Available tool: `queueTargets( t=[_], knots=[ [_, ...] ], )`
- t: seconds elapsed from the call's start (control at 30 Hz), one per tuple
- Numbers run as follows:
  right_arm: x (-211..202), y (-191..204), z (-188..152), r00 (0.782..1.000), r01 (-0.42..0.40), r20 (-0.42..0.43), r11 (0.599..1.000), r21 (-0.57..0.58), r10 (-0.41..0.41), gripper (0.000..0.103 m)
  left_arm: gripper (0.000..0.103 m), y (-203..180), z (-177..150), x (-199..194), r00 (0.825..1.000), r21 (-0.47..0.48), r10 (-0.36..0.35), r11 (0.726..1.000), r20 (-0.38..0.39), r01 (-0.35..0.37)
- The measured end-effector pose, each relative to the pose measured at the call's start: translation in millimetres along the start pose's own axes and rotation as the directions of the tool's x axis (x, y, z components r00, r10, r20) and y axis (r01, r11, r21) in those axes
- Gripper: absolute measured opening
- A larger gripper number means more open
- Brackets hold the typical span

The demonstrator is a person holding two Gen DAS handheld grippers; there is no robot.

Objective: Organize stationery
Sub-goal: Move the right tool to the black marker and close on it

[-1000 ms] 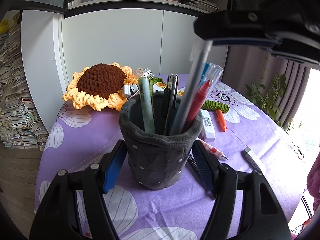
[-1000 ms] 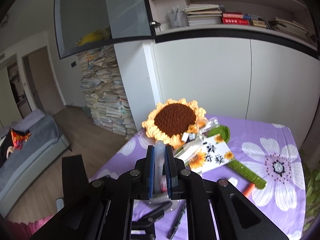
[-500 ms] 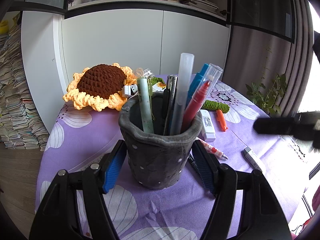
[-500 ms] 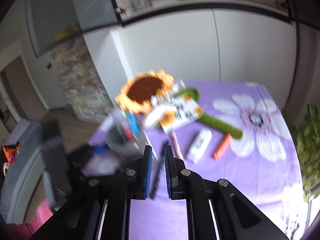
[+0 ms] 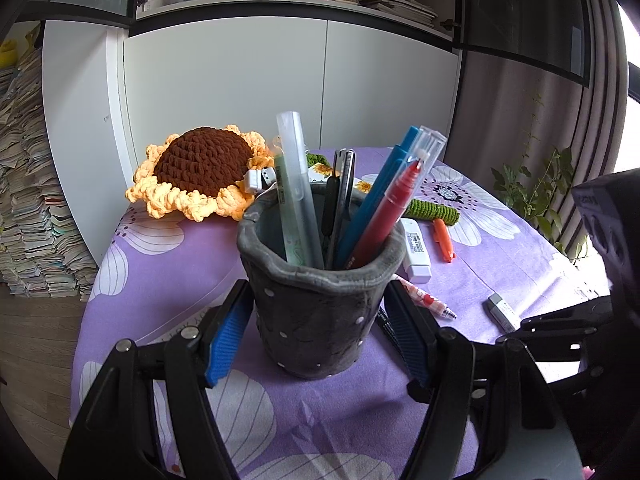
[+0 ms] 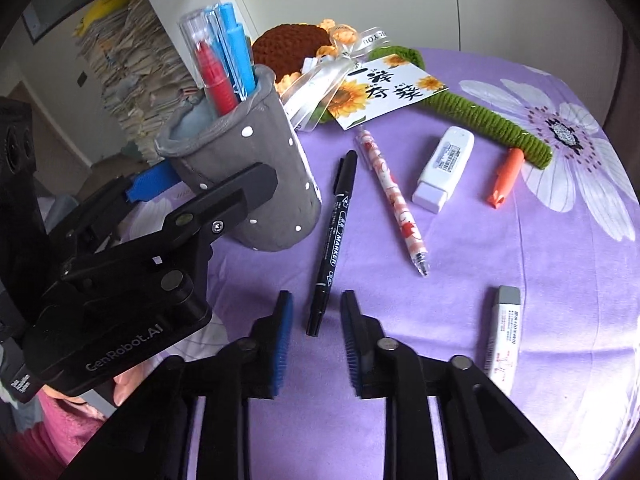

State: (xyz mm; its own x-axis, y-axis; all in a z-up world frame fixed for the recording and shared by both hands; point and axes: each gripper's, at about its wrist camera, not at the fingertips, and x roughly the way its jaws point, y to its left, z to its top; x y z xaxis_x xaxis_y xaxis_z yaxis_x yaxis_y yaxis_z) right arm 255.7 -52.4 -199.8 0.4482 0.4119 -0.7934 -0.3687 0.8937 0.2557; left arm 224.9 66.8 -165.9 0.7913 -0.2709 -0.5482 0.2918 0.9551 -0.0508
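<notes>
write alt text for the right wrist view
The right gripper, jaws open, hovers over a black marker lying on a purple floral tablecloth, beside a grey pen holder that the left gripper clamps.

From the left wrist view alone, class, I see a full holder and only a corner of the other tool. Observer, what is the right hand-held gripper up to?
Observer: The right hand-held gripper points down at the cloth; its jaws have just been opening and stand apart.
Operator: Is anything between them?
Observer: In its own camera, the near end of a black marker lies between the fingertips, and neither pad presses on it.
Operator: Where does that marker lie?
Observer: Flat on the cloth, right beside the holder, which mostly hides it from you.
</notes>
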Motion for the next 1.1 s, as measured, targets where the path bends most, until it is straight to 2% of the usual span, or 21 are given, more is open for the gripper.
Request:
queueTargets(
  t=[0.07,0.17,0.27,0.4,0.57,0.63,0.73,0.8,0.83,0.97,1.1],
  knots=[
    [4.5,3.8,-2.2,1.0,0.027,-0.006,0.999,-0.027,-0.027,0.027,0.068,0.1,-0.1,-0.3,1.0,-0.001,-0.001,1.0,-0.001,0.001],
    [6.9,10.1,-3.2,0.994,0.105,0.001,0.992,-0.064,-0.106,0.01,0.068,0.2,-0.1,0.0,1.0,-0.002,-0.001,1.0,-0.001,0.001],
    [-1.5,2.6,-7.6,0.994,0.108,-0.023,0.993,-0.047,-0.109,0.01,0.068,0.2,0.0,0.0,1.0,0.0,0.0,1.0,-0.001,0.0],
    [-27.0,-6.4,-25.1,0.99,0.121,-0.068,0.989,-0.088,-0.127,0.01,0.068,0.1,0.0,0.0,1.0,0.0,0.0,1.0,-0.001,0.0],
    [-48.1,-11.1,-59.3,0.97,0.12,-0.19,0.977,-0.175,-0.153,0.01,0.068,0.4,0.3,0.2,1.0,0.001,0.001,1.0,-0.001,-0.001],
    [-51.7,-6.1,-67.9,0.963,0.132,-0.202,0.967,-0.219,-0.178,0.01,0.067,0.3,0.3,-0.1,1.0,0.002,0.002,1.0,0.0,-0.002],
    [-60.2,-7.9,-59.8,0.976,0.133,-0.147,0.971,-0.198,-0.163,0.019,0.067,0.2,0.3,-0.6,1.0,0.003,0.003,1.0,0.001,-0.003],
    [-59.8,-11.4,-43.6,0.984,0.127,-0.107,0.98,-0.154,-0.145,0.039,0.067,0.4,0.4,-0.4,1.0,0.002,0.002,1.0,0.0,-0.002],
    [-57.4,-13.0,-36.6,0.986,0.123,-0.098,0.983,-0.139,-0.137,0.041,0.067,0.0,0.4,-0.7,1.0,0.002,0.002,1.0,0.0,-0.002],
    [-37.5,-12.8,-5.5,0.985,0.135,-0.087,0.983,-0.125,-0.146,0.042,0.068,0.2,0.3,-0.2,1.0,0.0,0.0,1.0,-0.002,0.0],
    [-18.1,-7.7,5.6,0.983,0.13,-0.113,0.981,-0.141,-0.146,0.042,0.068,-0.2,0.1,0.1,1.0,0.0,0.0,1.0,-0.005,0.0]
  ],
)
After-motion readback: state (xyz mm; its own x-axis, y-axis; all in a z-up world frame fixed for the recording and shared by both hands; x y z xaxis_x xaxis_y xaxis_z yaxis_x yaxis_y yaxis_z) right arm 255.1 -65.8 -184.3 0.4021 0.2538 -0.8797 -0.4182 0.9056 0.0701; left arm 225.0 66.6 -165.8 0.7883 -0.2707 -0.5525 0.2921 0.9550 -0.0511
